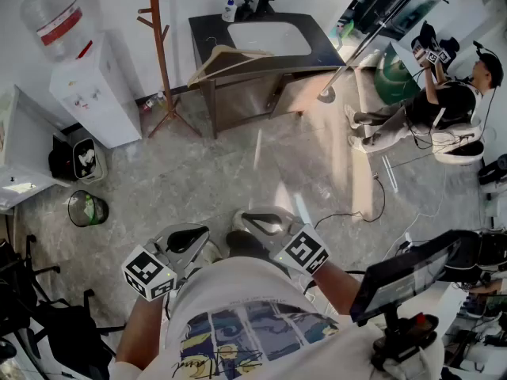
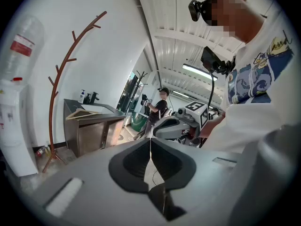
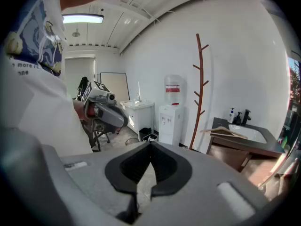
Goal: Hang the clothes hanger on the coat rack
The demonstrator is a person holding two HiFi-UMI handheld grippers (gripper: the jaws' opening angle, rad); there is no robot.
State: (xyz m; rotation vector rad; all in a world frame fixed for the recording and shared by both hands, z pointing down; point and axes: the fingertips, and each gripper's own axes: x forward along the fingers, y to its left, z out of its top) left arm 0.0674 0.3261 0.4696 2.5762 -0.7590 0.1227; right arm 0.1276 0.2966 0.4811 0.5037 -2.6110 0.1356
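Observation:
A wooden clothes hanger [image 1: 226,58] lies on the left end of the dark sink cabinet [image 1: 317,50] across the room. The brown coat rack [image 1: 161,46] stands on the floor just left of that cabinet, against the white wall. Both grippers are held low and close to the person's body, far from the hanger. My left gripper [image 1: 198,236] is shut with nothing in it, and my right gripper [image 1: 242,222] beside it is also shut and empty. The left gripper view shows the rack [image 2: 61,79] and hanger [image 2: 84,113] ahead at left. The right gripper view shows the rack [image 3: 200,93] and hanger [image 3: 223,132] at right.
A water dispenser [image 1: 87,85] stands left of the rack, with a black box [image 1: 75,161] and a round bin [image 1: 87,208] on the floor near it. A seated person [image 1: 444,101] is at the far right. A screen on a stand [image 1: 404,275] is close at right, and black chairs [image 1: 32,307] at left.

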